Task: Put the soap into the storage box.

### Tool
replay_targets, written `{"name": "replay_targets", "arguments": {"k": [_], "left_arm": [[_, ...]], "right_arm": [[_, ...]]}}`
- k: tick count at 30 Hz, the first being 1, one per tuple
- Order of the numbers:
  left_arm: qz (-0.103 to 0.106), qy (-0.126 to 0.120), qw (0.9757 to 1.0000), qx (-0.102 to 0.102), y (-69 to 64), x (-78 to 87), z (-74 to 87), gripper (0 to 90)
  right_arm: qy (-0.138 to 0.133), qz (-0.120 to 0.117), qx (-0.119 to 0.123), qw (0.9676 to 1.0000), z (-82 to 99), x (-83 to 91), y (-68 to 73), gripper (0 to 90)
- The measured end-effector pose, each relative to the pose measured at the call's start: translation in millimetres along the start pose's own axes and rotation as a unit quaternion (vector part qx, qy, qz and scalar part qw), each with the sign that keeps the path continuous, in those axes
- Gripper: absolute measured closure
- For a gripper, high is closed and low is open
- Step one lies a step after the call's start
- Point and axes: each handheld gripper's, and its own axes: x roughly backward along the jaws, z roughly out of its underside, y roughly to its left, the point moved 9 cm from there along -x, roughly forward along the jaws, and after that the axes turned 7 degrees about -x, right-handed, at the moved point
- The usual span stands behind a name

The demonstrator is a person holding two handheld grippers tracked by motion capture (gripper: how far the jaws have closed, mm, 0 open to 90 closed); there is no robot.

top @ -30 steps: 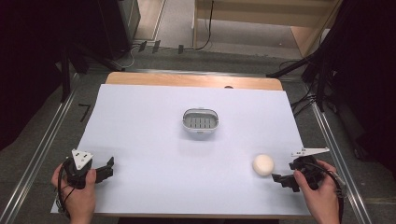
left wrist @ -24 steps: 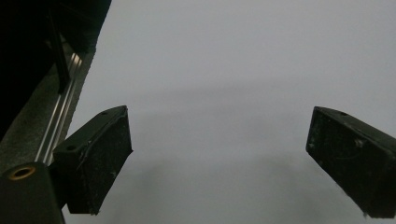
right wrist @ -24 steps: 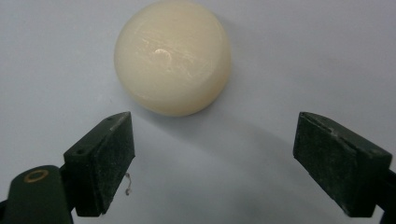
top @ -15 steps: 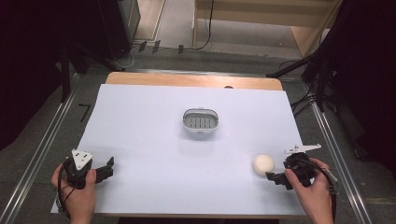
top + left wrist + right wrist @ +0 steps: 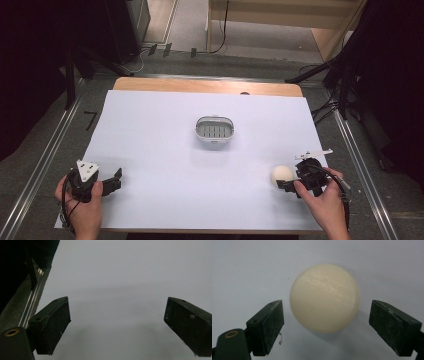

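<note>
Left gripper [image 5: 116, 180], lower left of the high view: it rests on the white table cover [image 5: 150, 140], held in the person's left hand [image 5: 82, 205]. In the left gripper view its jaws stand wide apart with nothing but bare cover between them, so it is released and idle.

Centre of the high view: a small grey basket [image 5: 214, 131] with a slotted floor stands alone, well apart from both grippers.

Lower right of the high view: a cream ball [image 5: 281, 174] lies on the cover, just beside the right gripper [image 5: 283, 185], which the person's right hand [image 5: 325, 200] aims at it. In the right gripper view the ball [image 5: 324, 298] sits at mid-frame, between and slightly beyond the two black pads, which stand apart on either side without touching it; the right gripper [image 5: 325, 327] is spread and grasps nothing.

Handling, as a judgement: the ball looks smooth, hard and faintly glossy, probably light and stiff, not fragile. Being round, it would roll at a nudge and could squirt out of flat pads. The soundest hold appears to be across its widest girth, pads level on opposite sides and centred, closing evenly.
</note>
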Motion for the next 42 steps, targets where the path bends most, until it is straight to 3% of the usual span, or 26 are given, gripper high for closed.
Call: {"name": "replay_targets", "arguments": {"k": [15, 17, 27, 29, 37, 42], "left_arm": [[0.001, 0.000, 1.0000, 0.001, 0.2, 0.1, 0.1, 7.4], [0.001, 0.000, 1.0000, 0.002, 0.1, -0.1, 0.0, 7.3], [0.003, 0.002, 1.0000, 0.005, 0.5, -0.3, 0.2, 7.3], [0.003, 0.002, 1.0000, 0.009, 1.4, -0.1, 0.3, 7.4], [0.004, 0.003, 0.9999, 0.011, 1.5, -0.4, 0.4, 7.4], [0.005, 0.003, 0.9999, 0.011, 1.6, -0.5, 0.5, 7.3]], "right_arm": [[-0.002, 0.017, -0.021, 0.9996, -8.1, -13.6, 9.3, 14.9], [-0.007, 0.040, -0.032, 0.9986, -9.7, -16.8, 6.1, 22.2], [0.001, 0.047, -0.045, 0.9979, -9.3, -20.5, 6.8, 22.7], [0.003, 0.056, -0.038, 0.9977, -9.2, -21.4, 7.0, 22.9], [0.004, 0.054, -0.046, 0.9975, -8.9, -23.2, 6.9, 23.1], [0.003, 0.040, -0.048, 0.9980, -6.7, -24.2, 6.0, 23.1]]}}
